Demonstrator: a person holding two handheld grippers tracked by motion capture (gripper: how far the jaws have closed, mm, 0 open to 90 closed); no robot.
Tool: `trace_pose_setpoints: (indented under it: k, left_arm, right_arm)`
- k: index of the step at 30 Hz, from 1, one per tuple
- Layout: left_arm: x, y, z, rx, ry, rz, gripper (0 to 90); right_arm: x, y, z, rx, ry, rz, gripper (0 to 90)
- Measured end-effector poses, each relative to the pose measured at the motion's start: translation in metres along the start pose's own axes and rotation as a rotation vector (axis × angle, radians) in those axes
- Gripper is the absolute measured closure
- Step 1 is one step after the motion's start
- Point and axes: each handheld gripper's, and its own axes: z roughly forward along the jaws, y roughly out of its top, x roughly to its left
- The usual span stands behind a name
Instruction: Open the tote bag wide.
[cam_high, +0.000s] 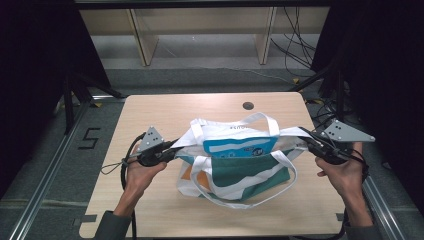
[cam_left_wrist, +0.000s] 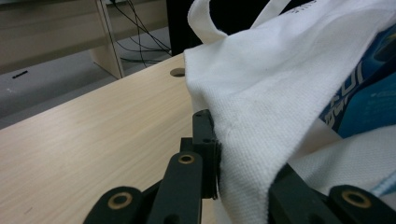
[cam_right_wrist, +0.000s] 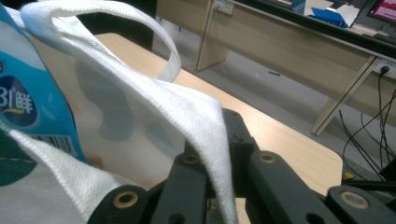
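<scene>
On the light wood table (cam_high: 150, 200), mid-surface, sits a white canvas tote bag (cam_high: 235, 172) with a teal-green lower panel and an orange patch at its left side. White strap handles: one loop stands up at the back, another droops over the front face. A blue-and-white carton (cam_high: 240, 146) pokes out of the bag mouth, printed label and barcode facing the right gripper view.

Left gripper (cam_high: 172, 148) at the bag's left top edge, jaws pressed together on the white fabric; in the left gripper view the canvas (cam_left_wrist: 261, 121) runs straight down between the black jaws, pinched. Left hand (cam_high: 142, 172) wraps the gripper body, cable trailing off to the left.

Right gripper (cam_high: 305, 141) at the bag's right top edge, jaws likewise clamped on the bag rim; right gripper view shows the stitched white hem (cam_right_wrist: 205, 126) folded over and caught between the jaws. Right hand (cam_high: 342, 172) grips from behind, grey three-cornered plate on top.

Bag mouth stretched open between the two grippers. Round cable hole (cam_high: 248, 106) in the table behind the bag. Wooden bench legs and cables on the floor beyond.
</scene>
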Motion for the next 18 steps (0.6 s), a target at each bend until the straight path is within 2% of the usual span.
trace_pose_setpoints:
  k: [1, 2, 3, 4, 5, 6, 8, 11, 12, 13, 14, 15, 16, 17, 18]
  left_arm:
    - [-0.001, -0.002, 0.002, 0.009, -0.003, -0.001, 85.3]
    - [-0.002, -0.004, 0.004, 0.014, -0.004, -0.011, 85.3]
    - [-0.002, -0.006, 0.006, 0.022, -0.006, -0.009, 85.3]
    - [-0.002, -0.008, 0.007, 0.022, -0.010, -0.011, 85.3]
    - [-0.003, -0.012, 0.011, 0.030, -0.010, -0.014, 85.3]
    - [-0.004, -0.013, 0.012, 0.038, -0.012, -0.009, 85.3]
    - [-0.004, -0.015, 0.014, 0.044, -0.012, -0.002, 85.4]
    - [-0.004, -0.023, 0.020, 0.067, -0.015, -0.004, 85.3]
    - [-0.004, -0.023, 0.020, 0.067, -0.015, -0.004, 85.3]
    - [-0.003, -0.026, 0.022, 0.082, -0.018, -0.004, 85.3]
    - [-0.003, -0.029, 0.024, 0.089, -0.021, -0.006, 85.4]
    - [-0.003, -0.031, 0.025, 0.100, -0.017, -0.005, 85.4]
    - [-0.003, -0.031, 0.025, 0.100, -0.017, -0.005, 85.5]
    - [-0.003, -0.034, 0.026, 0.108, -0.024, -0.006, 85.5]
    - [-0.002, -0.037, 0.027, 0.116, -0.026, 0.000, 85.5]
  right_arm:
    - [-0.001, -0.001, 0.001, 0.002, 0.007, -0.008, 87.9]
    - [0.001, -0.003, 0.001, 0.015, 0.008, 0.014, 87.9]
    - [-0.001, -0.005, 0.002, 0.015, 0.008, -0.019, 87.9]
    - [0.000, -0.008, 0.002, 0.035, 0.011, 0.008, 88.0]
    - [0.000, -0.013, 0.005, 0.032, 0.011, 0.013, 87.9]
    - [-0.002, -0.016, 0.005, 0.067, 0.005, 0.001, 88.0]
    - [-0.001, -0.018, 0.008, 0.055, 0.012, 0.014, 88.0]
    - [-0.005, -0.028, 0.013, 0.091, 0.012, -0.004, 88.0]
    - [-0.003, -0.029, 0.014, 0.087, 0.018, 0.019, 88.0]
    - [-0.002, -0.030, 0.015, 0.109, 0.020, 0.015, 88.0]
    - [-0.002, -0.031, 0.017, 0.101, 0.013, 0.010, 88.0]
    - [0.001, -0.031, 0.018, 0.113, 0.027, 0.038, 88.0]
    - [0.001, -0.031, 0.018, 0.113, 0.027, 0.038, 88.0]
    - [-0.001, -0.034, 0.019, 0.137, 0.031, 0.003, 88.0]
    - [-0.001, -0.034, 0.019, 0.137, 0.031, 0.003, 88.0]
